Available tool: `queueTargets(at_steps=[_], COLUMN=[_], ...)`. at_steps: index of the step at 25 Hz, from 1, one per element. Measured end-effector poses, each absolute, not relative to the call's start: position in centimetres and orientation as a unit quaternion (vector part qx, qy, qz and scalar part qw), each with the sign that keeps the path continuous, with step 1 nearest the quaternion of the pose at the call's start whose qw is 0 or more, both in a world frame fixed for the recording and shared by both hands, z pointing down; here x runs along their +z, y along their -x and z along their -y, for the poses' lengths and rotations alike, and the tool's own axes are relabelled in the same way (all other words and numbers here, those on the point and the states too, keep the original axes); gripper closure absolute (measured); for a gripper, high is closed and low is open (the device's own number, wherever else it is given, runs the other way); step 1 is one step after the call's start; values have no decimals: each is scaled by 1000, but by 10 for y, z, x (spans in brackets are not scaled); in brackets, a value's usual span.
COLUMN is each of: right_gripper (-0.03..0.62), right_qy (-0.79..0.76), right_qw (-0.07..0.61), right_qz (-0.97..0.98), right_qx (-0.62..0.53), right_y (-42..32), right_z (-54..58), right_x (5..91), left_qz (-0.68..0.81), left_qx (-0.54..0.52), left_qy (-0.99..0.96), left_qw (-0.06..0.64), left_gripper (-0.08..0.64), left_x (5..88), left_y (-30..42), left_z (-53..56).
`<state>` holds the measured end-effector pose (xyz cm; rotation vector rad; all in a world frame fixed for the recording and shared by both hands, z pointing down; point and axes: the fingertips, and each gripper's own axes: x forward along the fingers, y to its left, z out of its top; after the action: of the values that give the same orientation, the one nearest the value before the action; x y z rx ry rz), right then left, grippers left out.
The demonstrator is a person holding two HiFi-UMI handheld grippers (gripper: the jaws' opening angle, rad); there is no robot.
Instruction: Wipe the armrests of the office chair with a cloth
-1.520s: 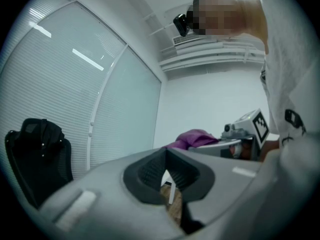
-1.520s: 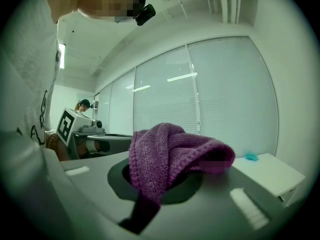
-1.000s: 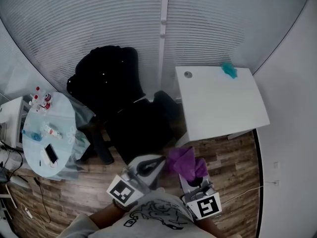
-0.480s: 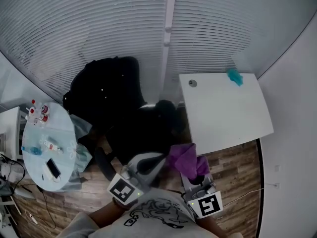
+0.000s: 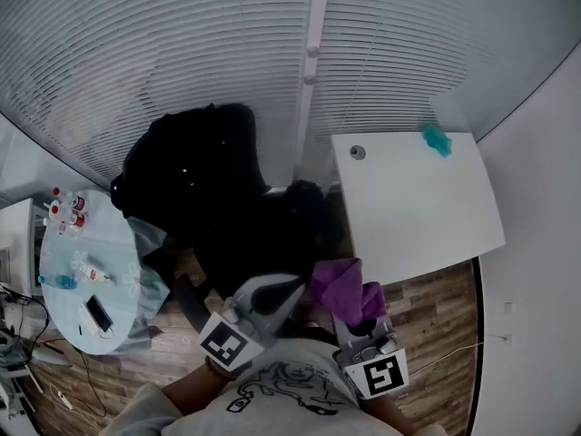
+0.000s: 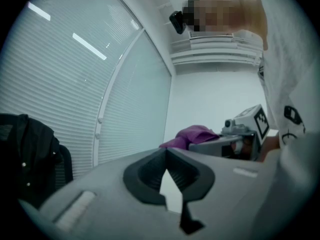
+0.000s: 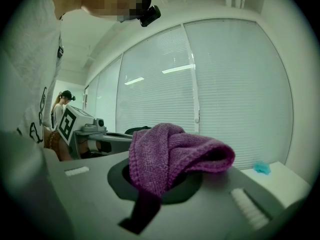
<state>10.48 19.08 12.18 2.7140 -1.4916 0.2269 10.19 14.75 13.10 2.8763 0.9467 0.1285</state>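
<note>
Only the head view takes in the room. The black office chair (image 5: 259,239) stands before the window blinds (image 5: 182,62) with a dark garment (image 5: 186,162) draped over its back. Its armrests are hard to pick out in all that black. A white desk (image 5: 427,207) sits just to its right, with a small teal object (image 5: 437,140) at its far edge. To the chair's left is a round glass desk (image 5: 86,271) with little bottles (image 5: 68,203) and a phone (image 5: 97,312) on it. In this view both tools are held low, close to the person's chest, on the near side of the chair.

The left gripper view settles what the head view leaves unclear: the left tongs (image 6: 166,154) are closed tip to tip, with nothing between them. Past them it looks across to the other tool and its purple bundle.

In the right gripper view the right tongs (image 7: 161,180) are clamped on the purple cloth (image 7: 172,151). The cloth bunches into a folded loop above the jaws, and a dark strip of it hangs down between them. It is clear of the chair, touching nothing but the tongs. Only this view shows a second person (image 7: 60,109), standing far off at the left.
</note>
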Motion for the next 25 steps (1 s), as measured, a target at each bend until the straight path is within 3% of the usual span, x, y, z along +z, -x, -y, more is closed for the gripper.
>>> queueTargets(at_steps=[25], right_gripper=[563], right_qy=[-860], right_qw=[41], right_qz=[495], right_qx=[116], right_y=[-155], right_z=[-224], right_x=[179], left_qz=[-298], left_qx=[83], left_qy=[-949], left_qw=[63], left_gripper=[558], left_x=[181], left_y=[-153], left_z=[-179])
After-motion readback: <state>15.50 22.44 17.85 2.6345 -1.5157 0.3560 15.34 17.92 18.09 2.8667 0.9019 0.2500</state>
